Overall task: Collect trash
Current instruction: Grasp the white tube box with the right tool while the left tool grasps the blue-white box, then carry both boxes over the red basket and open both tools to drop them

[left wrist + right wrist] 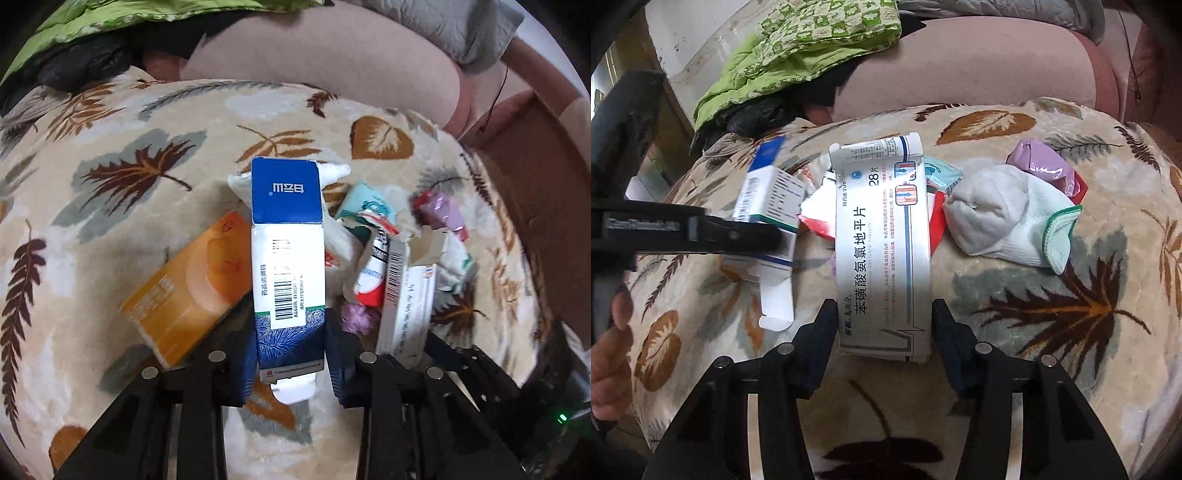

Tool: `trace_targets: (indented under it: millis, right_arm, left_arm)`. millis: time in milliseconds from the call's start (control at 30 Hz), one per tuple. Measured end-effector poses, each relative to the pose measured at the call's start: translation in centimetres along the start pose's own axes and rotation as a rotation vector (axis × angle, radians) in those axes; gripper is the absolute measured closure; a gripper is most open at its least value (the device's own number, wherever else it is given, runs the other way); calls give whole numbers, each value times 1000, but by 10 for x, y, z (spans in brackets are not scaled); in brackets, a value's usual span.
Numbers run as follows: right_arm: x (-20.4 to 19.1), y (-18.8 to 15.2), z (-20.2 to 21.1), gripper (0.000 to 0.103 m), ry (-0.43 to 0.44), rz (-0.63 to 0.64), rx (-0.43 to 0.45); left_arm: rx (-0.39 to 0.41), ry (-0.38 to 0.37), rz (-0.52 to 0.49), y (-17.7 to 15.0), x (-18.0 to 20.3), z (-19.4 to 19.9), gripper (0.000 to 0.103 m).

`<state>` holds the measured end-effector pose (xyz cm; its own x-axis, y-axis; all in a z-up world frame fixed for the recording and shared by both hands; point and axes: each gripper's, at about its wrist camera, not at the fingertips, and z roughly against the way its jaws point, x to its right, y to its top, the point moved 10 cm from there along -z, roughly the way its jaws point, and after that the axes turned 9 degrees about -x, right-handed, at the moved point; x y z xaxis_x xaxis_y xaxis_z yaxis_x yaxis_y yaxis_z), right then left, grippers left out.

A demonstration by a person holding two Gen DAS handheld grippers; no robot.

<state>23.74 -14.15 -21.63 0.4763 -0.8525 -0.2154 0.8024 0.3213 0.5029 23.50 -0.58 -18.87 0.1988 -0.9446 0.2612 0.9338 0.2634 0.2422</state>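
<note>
My left gripper (290,350) is shut on a blue and white medicine box (286,258), its pads pressed on both sides of the box's near end. The same box shows in the right wrist view (768,199) with the left gripper across it. My right gripper (884,332) straddles a white tablet box (882,251); small gaps show between its pads and the box, which lies on the blanket. An orange box (188,291) lies left of the blue box. Torn wrappers (373,236) and a purple packet (1043,166) lie in the pile.
A leaf-patterned blanket (1052,314) covers the surface. A white sock with green trim (1008,214) lies right of the tablet box. A pink cushion (960,62), green cloth (798,48) and a black bag (757,114) are behind. A hand (613,354) is at the left edge.
</note>
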Motion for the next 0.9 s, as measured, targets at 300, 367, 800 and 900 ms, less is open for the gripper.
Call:
trace_targets:
  millis: [300,367,800,900]
  right_arm:
    - [-25,1,83,53,31,-7,98]
    - [-39,-3,114,53,43,-2,122]
    - [-120,-153,235,53,65,-56,182]
    - [-129,-176,232,53,112,-59,188]
  left_arm:
    - [61,-81,-8,-64,-1,85,70]
    - [87,-91,-15,-85,-2,109,70]
    - [199,-255,13,-260,-15,192,70]
    - [249,-243,25,-281,-25,189,70]
